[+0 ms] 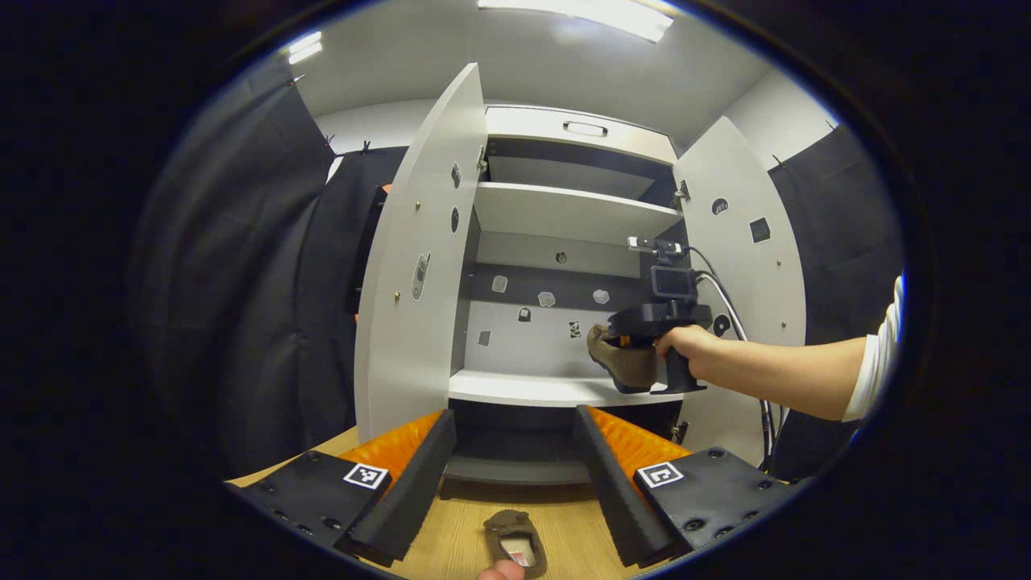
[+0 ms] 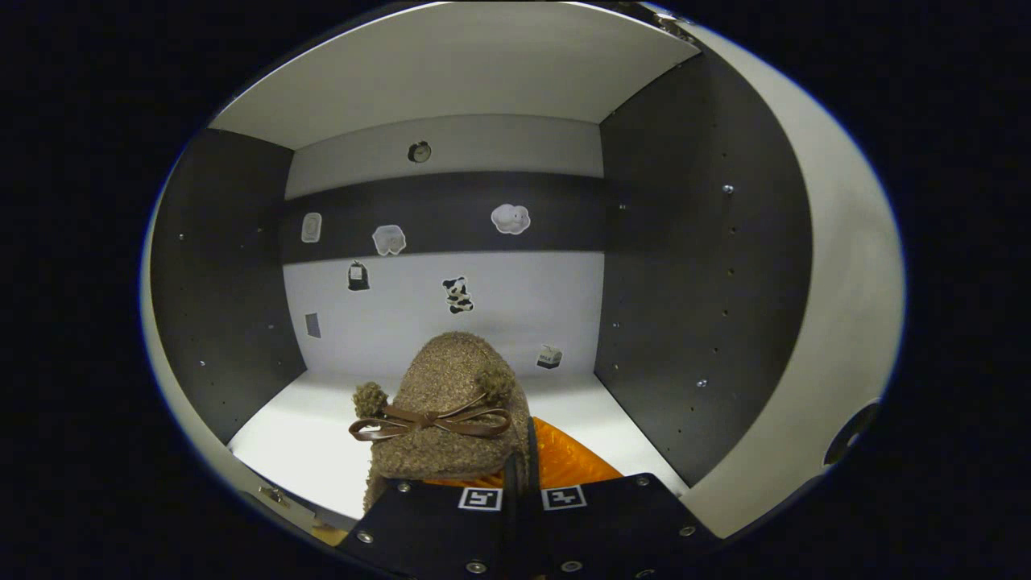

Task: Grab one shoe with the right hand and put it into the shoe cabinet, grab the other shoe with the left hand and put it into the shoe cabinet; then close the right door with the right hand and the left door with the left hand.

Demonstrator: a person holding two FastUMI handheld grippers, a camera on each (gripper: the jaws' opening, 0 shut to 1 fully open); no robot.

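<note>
as doors (image 1: 419, 266) gape, two shoes (image 2: 443, 419) (one gripped)

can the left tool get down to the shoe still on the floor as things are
Probably yes. The left tool is open, and the second shoe lies on the wooden floor just below and between its fingers, with nothing in the gap. The right tool is away at the cabinet shelf.

Left gripper view looks from farther back, low over the floor, at the open shoe cabinet (image 1: 564, 242) mid-frame; right gripper view sits near, facing into its shelf compartment; both share its stickered back wall
</note>
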